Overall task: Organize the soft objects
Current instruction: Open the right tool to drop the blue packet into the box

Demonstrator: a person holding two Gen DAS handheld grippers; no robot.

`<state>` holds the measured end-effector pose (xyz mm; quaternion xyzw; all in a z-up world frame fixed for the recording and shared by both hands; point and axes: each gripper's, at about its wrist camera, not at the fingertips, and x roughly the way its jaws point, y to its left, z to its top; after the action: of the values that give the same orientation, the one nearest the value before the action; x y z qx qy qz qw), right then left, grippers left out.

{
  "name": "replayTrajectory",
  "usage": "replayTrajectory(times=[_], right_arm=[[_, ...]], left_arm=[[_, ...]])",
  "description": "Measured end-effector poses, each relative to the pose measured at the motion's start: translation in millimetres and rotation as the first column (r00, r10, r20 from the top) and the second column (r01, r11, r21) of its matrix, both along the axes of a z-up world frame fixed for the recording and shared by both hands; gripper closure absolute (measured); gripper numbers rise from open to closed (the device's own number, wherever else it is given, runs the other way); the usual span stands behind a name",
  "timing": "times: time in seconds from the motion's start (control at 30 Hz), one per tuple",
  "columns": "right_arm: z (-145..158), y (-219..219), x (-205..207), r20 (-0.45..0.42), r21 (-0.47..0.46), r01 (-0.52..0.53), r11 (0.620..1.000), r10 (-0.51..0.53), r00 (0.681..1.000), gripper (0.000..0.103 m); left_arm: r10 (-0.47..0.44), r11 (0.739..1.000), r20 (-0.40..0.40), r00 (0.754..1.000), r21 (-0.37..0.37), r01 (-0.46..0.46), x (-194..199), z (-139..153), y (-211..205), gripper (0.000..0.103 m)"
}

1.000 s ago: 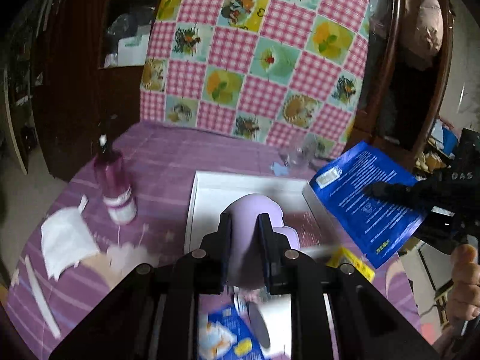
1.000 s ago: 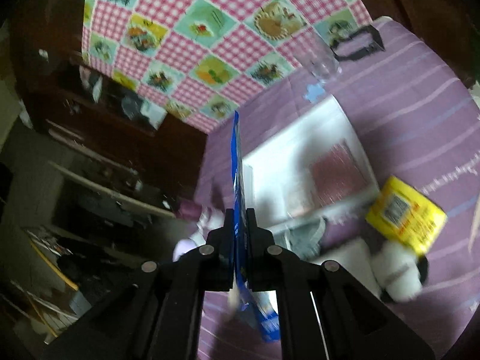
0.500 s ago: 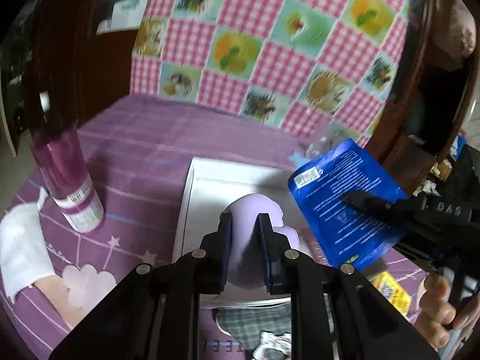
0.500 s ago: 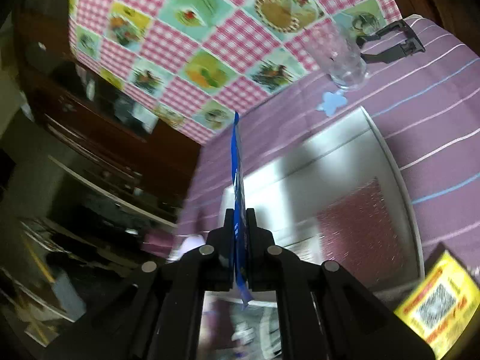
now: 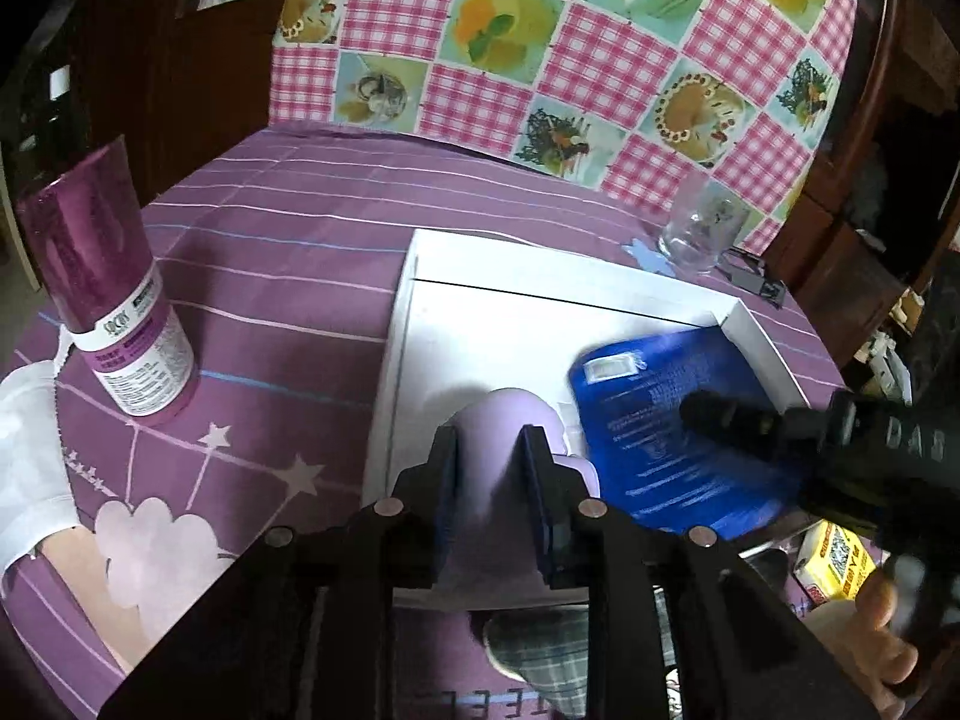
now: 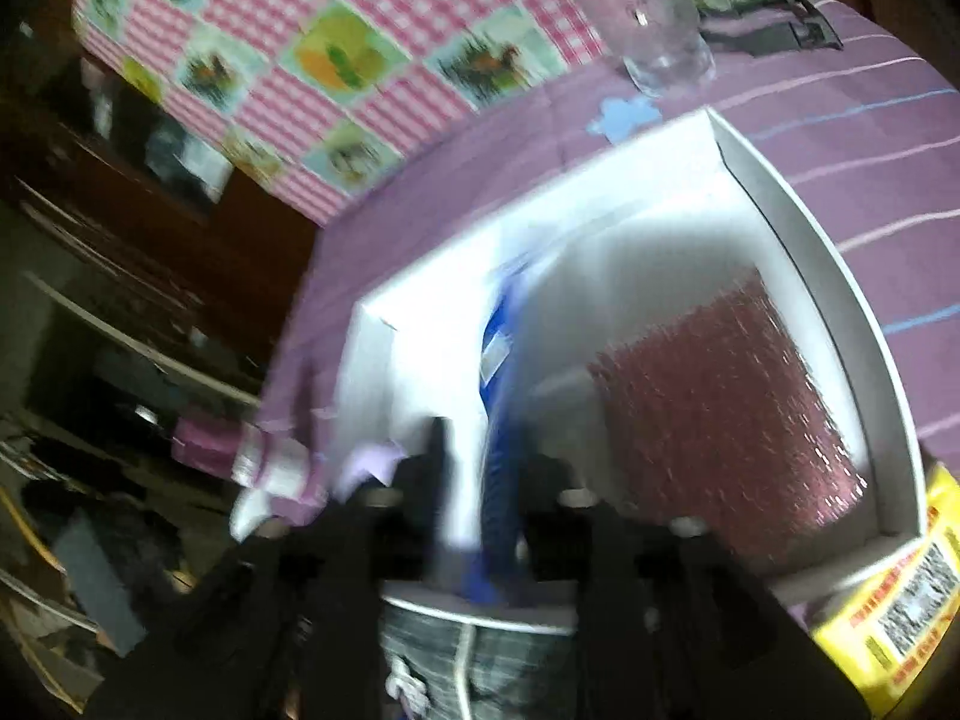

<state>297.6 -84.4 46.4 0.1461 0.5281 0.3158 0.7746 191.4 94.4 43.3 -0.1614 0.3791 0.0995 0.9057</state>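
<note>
A white box (image 5: 540,276) lies on the purple tablecloth. My left gripper (image 5: 489,462) is low over its near side, its jaws opening, and a lilac soft object (image 5: 498,420) still fills the gap between the pads. A blue packet (image 5: 660,450) rests in the box on the right. My right gripper (image 6: 489,456) has its jaws opening, and the blue packet (image 6: 498,360) stands edge-on between them with a gap on each side. A pink glittery pad (image 6: 732,408) lies in the box's right part. The right wrist view is blurred.
A purple bottle (image 5: 114,312) stands left of the box. A clear glass (image 5: 699,234) and a black clip (image 5: 756,276) sit behind it. A yellow packet (image 6: 900,618) and grey plaid cloth (image 5: 540,648) lie at the near edge, a white cloth (image 5: 24,456) at far left.
Both grippers have come down to the white box. The right jaws, shut on the blue packet before, have parted. The left jaws have widened slightly around the lilac object.
</note>
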Motion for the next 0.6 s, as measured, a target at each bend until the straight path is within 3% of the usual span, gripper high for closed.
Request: replayTrajectory(times=[0.07, 0.17, 0.3, 0.47, 0.6], right_arm=[[1.9, 6.6, -3.7, 0.0, -0.083, -0.055, 0.995, 0.055, 0.998, 0.059], [10.6, 10.0, -11.4, -0.018, -0.191, -0.106, 0.976, 0.105, 0.994, 0.054], [24.1, -2.2, -15.8, -0.068, -0.194, -0.114, 0.974, 0.103, 0.992, 0.051], [46.6, -16.8, -25.2, 0.022, -0.249, -0.053, 0.967, 0.06, 0.998, 0.051], [57.3, -21.6, -28.1, 0.042, -0.259, -0.049, 0.965, 0.062, 0.997, 0.051]], left_arm=[[0.009, 1.0, 0.004, 1.0, -0.014, -0.009, -1.2, 1.4, 2.3, 0.07], [0.004, 1.0, 0.014, 1.0, 0.002, -0.004, -2.6, 6.0, 0.1, 0.067], [0.004, 1.0, 0.029, 1.0, 0.019, -0.004, -5.3, 12.6, -1.8, 0.065], [0.008, 0.999, 0.03, 1.0, 0.033, -0.009, -7.0, 18.1, -4.4, 0.064], [0.003, 0.999, 0.03, 1.0, 0.049, -0.005, -7.1, 20.9, -7.8, 0.064]])
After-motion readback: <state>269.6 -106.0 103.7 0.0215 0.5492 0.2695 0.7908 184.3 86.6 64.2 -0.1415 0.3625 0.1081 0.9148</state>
